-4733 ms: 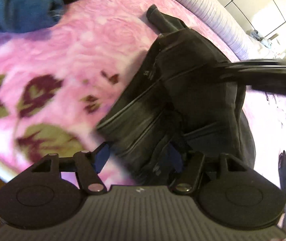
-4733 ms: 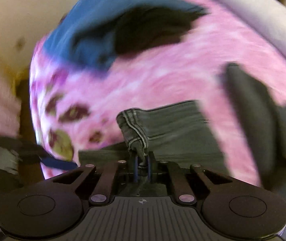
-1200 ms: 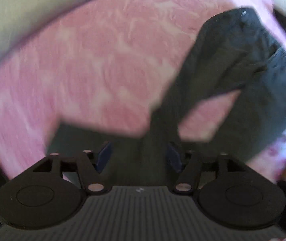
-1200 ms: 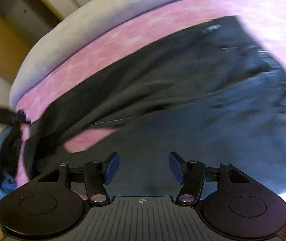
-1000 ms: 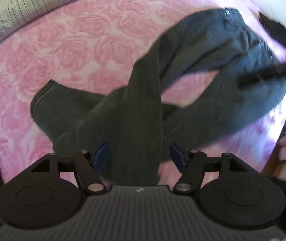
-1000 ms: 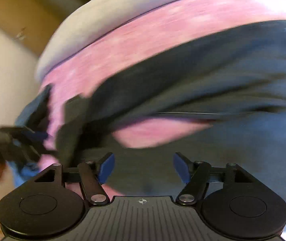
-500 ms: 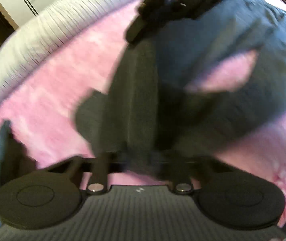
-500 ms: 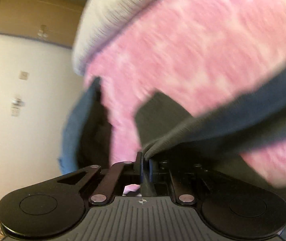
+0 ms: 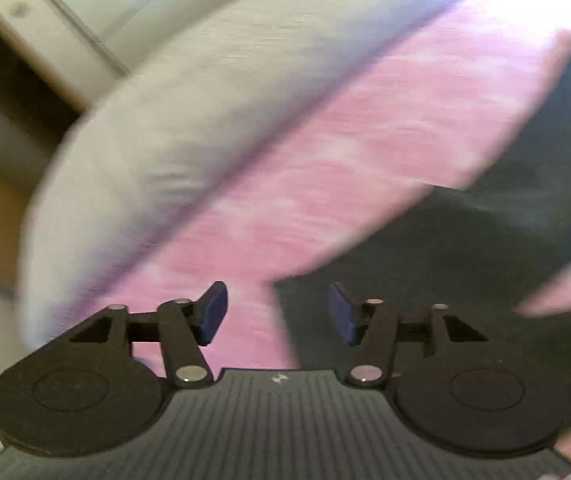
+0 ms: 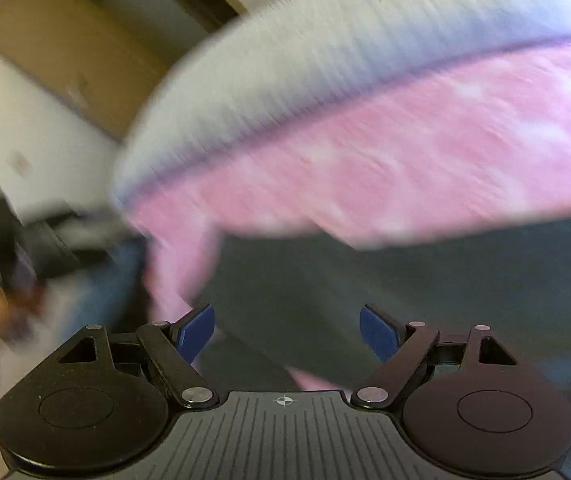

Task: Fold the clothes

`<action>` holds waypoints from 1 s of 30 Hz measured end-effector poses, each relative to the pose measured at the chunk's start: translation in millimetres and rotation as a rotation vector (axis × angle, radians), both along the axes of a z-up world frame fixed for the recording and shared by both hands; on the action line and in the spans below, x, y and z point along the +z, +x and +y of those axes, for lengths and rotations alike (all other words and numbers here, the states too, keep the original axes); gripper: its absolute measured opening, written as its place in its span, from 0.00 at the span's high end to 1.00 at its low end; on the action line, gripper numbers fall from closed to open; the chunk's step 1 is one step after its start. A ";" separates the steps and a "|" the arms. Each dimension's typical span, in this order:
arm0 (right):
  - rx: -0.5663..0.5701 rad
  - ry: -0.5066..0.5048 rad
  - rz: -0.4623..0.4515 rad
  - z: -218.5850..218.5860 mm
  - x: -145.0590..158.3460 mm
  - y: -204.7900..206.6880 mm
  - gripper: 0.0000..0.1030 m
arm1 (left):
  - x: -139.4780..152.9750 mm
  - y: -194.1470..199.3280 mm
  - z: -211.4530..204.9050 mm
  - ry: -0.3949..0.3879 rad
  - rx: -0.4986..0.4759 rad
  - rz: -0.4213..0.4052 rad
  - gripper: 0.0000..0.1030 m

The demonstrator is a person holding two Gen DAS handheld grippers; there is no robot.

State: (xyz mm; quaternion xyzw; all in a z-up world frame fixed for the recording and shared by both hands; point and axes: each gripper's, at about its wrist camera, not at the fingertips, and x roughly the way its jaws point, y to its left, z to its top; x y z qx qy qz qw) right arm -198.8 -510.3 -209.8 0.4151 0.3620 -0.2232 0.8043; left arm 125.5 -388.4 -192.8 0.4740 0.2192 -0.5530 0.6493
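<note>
Dark grey trousers [image 9: 465, 248] lie spread on the pink rose-patterned blanket [image 9: 345, 152], filling the right and lower part of the blurred left wrist view. My left gripper [image 9: 277, 312] hangs above the trousers' end edge, its jaws opening, with nothing pressed between the blue pads. In the right wrist view the same trousers [image 10: 385, 280] stretch across the lower half. My right gripper [image 10: 287, 332] is above them, its jaws opening wide, not gripping the cloth. The other gripper and a hand [image 10: 9, 272] show blurred at the far left.
A pale striped bolster [image 9: 173, 100] runs along the far side of the blanket [image 10: 405, 152]. A blue garment [image 10: 109, 280] lies at the bed's left end. Wooden cabinets [image 10: 65, 40] and white wall stand beyond the bed.
Half a second ago both grippers were shut on the trouser cloth; now both have let go and stand open. Both views have swung left, towards the trousers' end and the bolster.
</note>
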 end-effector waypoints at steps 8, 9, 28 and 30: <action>-0.171 0.098 0.316 60.5 -49.0 -157.5 0.20 | -93.6 -160.1 115.2 0.217 -0.641 0.194 0.39; -0.182 0.097 0.338 64.9 -49.2 -168.4 0.20 | -107.5 -176.5 122.0 0.222 -0.697 0.111 0.40; -0.294 0.125 0.341 96.8 -48.0 -325.1 0.20 | 46.0 -165.2 68.9 0.649 -0.544 0.684 0.98; -0.301 0.089 0.309 96.2 -40.5 -324.0 0.20 | 39.3 -154.1 55.0 0.650 -0.511 0.593 0.96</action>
